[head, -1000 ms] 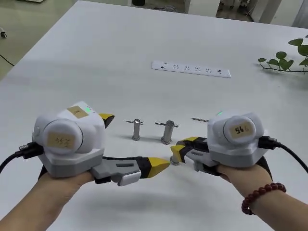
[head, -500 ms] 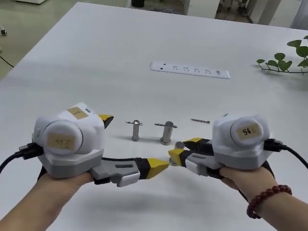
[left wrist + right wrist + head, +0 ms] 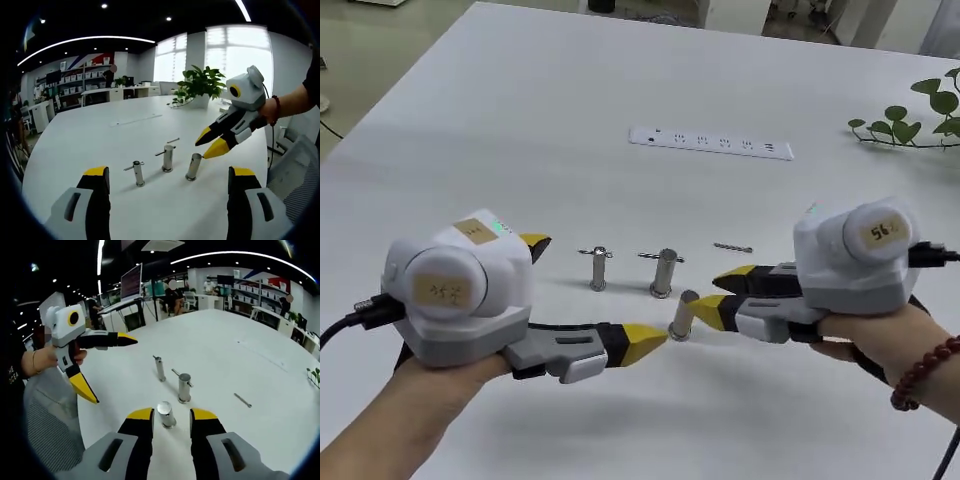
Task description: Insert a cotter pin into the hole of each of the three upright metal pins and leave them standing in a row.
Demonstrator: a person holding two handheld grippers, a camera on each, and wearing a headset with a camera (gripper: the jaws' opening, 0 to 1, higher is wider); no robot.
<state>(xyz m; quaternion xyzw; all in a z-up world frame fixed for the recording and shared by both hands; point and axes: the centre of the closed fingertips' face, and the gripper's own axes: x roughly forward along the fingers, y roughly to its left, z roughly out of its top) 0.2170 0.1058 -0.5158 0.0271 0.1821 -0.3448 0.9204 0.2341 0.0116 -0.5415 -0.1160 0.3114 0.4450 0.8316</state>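
Note:
Three upright metal pins stand in a row on the white table [image 3: 520,120]. The left pin [image 3: 598,268] and the middle pin [image 3: 663,272] each carry a cotter pin through the top. The third pin [image 3: 682,315] is bare and stands free, just ahead of my right gripper [image 3: 717,294]. In the right gripper view that pin [image 3: 165,414] sits in line with the gap of the open right gripper [image 3: 171,415], untouched. A loose cotter pin [image 3: 733,247] lies behind it. My left gripper [image 3: 590,290] is wide open and holds nothing, in front of the row [image 3: 167,158].
A white power strip [image 3: 710,143] lies further back on the table. A leafy plant [image 3: 910,115] reaches in at the far right edge. Bare tabletop extends on the near side of the pins. An office with shelves and desks lies beyond the table.
My right gripper has let go of the third pin and drawn back to the right. The pin now stands alone beside the other two. The left gripper has hardly moved.

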